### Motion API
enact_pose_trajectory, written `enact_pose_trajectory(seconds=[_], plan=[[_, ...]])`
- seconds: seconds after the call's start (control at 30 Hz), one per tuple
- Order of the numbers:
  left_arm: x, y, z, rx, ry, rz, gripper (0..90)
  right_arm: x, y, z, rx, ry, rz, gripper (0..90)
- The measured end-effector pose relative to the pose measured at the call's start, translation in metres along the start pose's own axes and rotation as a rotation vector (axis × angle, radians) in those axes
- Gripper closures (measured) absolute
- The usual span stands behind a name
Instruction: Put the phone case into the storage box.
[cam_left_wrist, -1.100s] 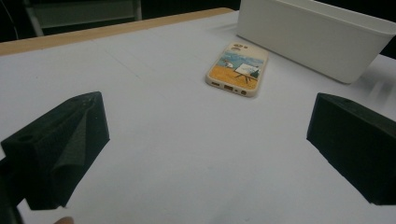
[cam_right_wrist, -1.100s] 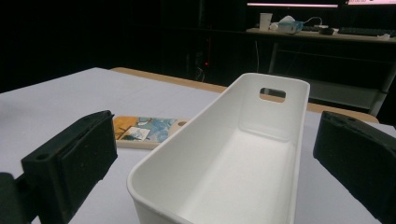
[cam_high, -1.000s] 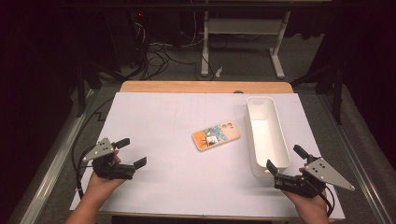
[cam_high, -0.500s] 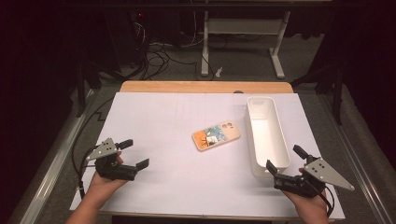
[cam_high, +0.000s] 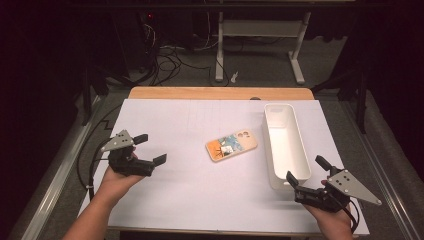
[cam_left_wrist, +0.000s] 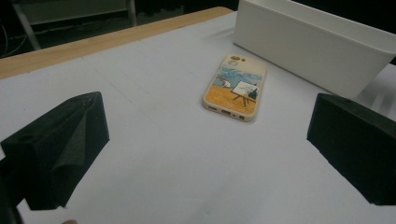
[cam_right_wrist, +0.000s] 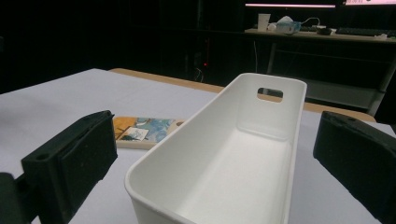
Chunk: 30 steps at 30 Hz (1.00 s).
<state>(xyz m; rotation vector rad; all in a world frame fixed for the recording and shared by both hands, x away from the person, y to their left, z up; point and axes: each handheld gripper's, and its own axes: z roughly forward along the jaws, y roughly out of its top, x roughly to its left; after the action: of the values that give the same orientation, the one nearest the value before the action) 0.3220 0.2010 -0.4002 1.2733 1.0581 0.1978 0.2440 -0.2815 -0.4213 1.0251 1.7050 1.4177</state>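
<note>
Two sets of tongs, left tongs (cam_high: 150, 148) and right tongs (cam_high: 305, 170), both spread wide, holding nothing. Phone case (cam_high: 231, 145) flat on counter (cam_high: 175, 120), just left of white bin (cam_high: 285, 145). Risk: skidding under a shallow pinch.

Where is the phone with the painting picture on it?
In the high view, the phone lies flat mid-table on the white sheet, just left of the white bin.
</note>
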Motion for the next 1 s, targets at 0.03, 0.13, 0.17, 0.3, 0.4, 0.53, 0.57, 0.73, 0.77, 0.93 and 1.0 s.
enact_pose_trajectory(seconds=[0.03, 0.13, 0.17, 0.3, 0.4, 0.53, 0.57, 0.73, 0.77, 0.93, 1.0], plan=[[0.000, 0.001, 0.002, 0.002, 0.003, 0.004, 0.1, 0.000, 0.000, 0.000, -0.001, 0.001, 0.001, 0.0], [0.002, 0.006, 0.011, 0.005, 0.003, -0.009, 0.1, 0.000, 0.000, 0.000, 0.000, 0.000, -0.001, 0.0], [0.002, 0.007, 0.013, 0.009, 0.004, -0.008, 0.1, 0.000, 0.000, 0.000, 0.000, -0.001, -0.001, 0.0], [0.003, 0.011, 0.024, 0.016, 0.004, -0.012, 0.1, 0.000, 0.000, 0.000, -0.001, -0.003, 0.000, 0.0], [0.002, 0.013, 0.032, 0.029, 0.004, -0.006, 0.1, 0.000, 0.000, 0.000, 0.001, -0.002, 0.000, 0.0], [0.000, 0.019, 0.045, 0.040, -0.002, -0.003, 0.1, 0.000, 0.000, 0.000, 0.003, -0.002, -0.001, 0.0], [0.000, 0.019, 0.047, 0.043, -0.003, -0.003, 0.1, 0.000, 0.000, 0.000, 0.003, -0.004, -0.001, 0.0], [-0.005, 0.023, 0.065, 0.064, -0.017, 0.009, 0.1, -0.001, -0.001, 0.000, 0.002, -0.006, 0.004, 0.0], [-0.008, 0.024, 0.072, 0.079, -0.021, 0.017, 0.0, -0.001, -0.001, 0.000, 0.003, -0.007, 0.004, 0.1], [-0.015, 0.018, 0.098, 0.114, -0.033, 0.032, 0.1, -0.001, -0.001, 0.000, 0.003, -0.005, 0.007, 0.0], [-0.018, 0.015, 0.109, 0.130, -0.046, 0.031, 0.1, -0.002, -0.001, 0.001, 0.005, -0.004, 0.006, 0.0]])
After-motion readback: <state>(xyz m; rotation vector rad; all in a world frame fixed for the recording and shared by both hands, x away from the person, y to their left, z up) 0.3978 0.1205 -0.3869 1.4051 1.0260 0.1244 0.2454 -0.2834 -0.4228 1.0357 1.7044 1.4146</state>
